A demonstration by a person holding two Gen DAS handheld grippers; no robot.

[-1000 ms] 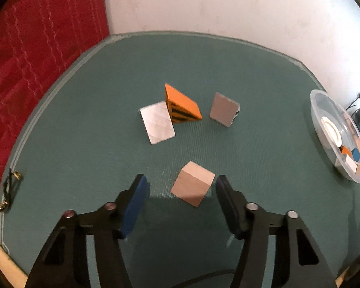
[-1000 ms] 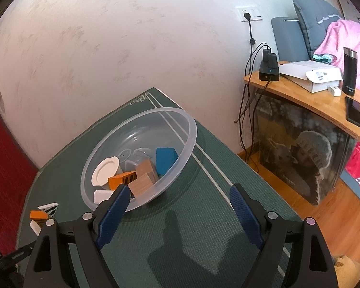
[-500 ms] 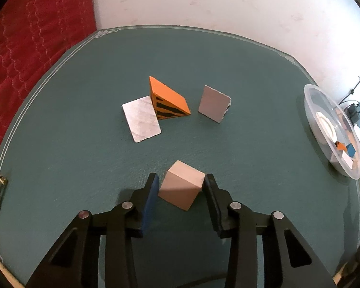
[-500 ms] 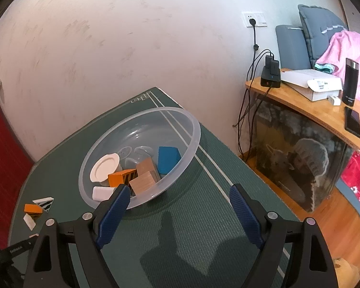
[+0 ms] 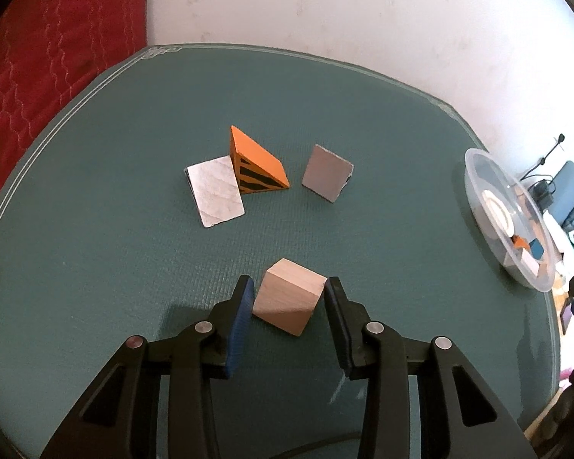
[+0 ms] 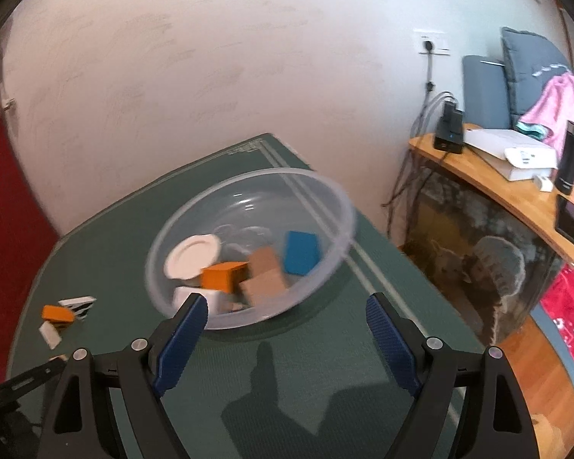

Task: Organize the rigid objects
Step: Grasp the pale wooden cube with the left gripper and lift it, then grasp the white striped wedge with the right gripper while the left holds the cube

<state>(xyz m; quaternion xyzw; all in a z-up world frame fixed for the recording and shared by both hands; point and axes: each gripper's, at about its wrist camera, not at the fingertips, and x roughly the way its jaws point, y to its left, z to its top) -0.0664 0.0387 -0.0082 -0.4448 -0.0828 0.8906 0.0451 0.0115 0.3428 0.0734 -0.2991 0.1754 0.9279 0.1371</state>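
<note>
My left gripper (image 5: pixel 289 298) is shut on a plain wooden cube (image 5: pixel 289 301), which sits between its blue pads on the green mat (image 5: pixel 95 229). Beyond it lie an orange black-striped wedge (image 5: pixel 257 166), a white flat block (image 5: pixel 215 196) and a grey-faced block (image 5: pixel 326 178). A clear plastic bowl (image 6: pixel 336 206) holds a white disc, an orange block, wooden blocks and a blue block; it also shows in the left wrist view (image 5: pixel 478 191) at the right edge. My right gripper (image 6: pixel 287 325) is open and empty, just in front of the bowl.
A red quilted cloth (image 5: pixel 38 57) borders the mat on the left. A white wall stands behind. A wooden side table (image 6: pixel 516 191) with a charger, a box, a flask and a phone stands to the right of the mat.
My left gripper moved forward around the wooden cube and closed on it. My right gripper shifted a little towards the bowl and stayed open.
</note>
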